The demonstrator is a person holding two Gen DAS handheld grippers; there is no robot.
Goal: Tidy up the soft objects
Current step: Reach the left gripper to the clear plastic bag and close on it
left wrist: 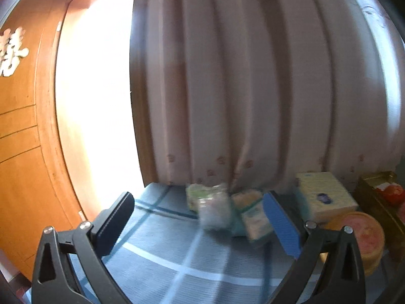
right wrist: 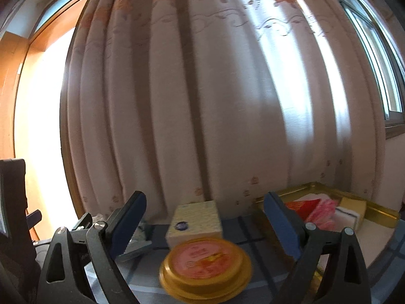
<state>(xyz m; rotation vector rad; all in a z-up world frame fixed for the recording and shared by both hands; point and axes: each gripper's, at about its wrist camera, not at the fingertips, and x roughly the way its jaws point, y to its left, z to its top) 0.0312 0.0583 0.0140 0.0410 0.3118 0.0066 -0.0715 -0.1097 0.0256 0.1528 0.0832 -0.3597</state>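
In the left wrist view, my left gripper [left wrist: 200,220] is open and empty above a blue checked tablecloth [left wrist: 177,266]. Soft packs lie ahead of it: a clear bag [left wrist: 215,210], a green pack [left wrist: 200,192] and a tissue pack [left wrist: 255,220], all blurred. A cream tissue box [left wrist: 326,195] sits at right; it also shows in the right wrist view [right wrist: 196,221]. My right gripper [right wrist: 205,225] is open and empty, with a round gold tin with a pink lid [right wrist: 205,266] just in front between its fingers.
A gold tray [right wrist: 379,214] at right holds a red packet [right wrist: 302,206], a pink soft item [right wrist: 325,212] and a white-and-yellow sponge [right wrist: 350,211]. A pale curtain [right wrist: 202,101] hangs right behind the table. A wooden door [left wrist: 22,152] stands at left.
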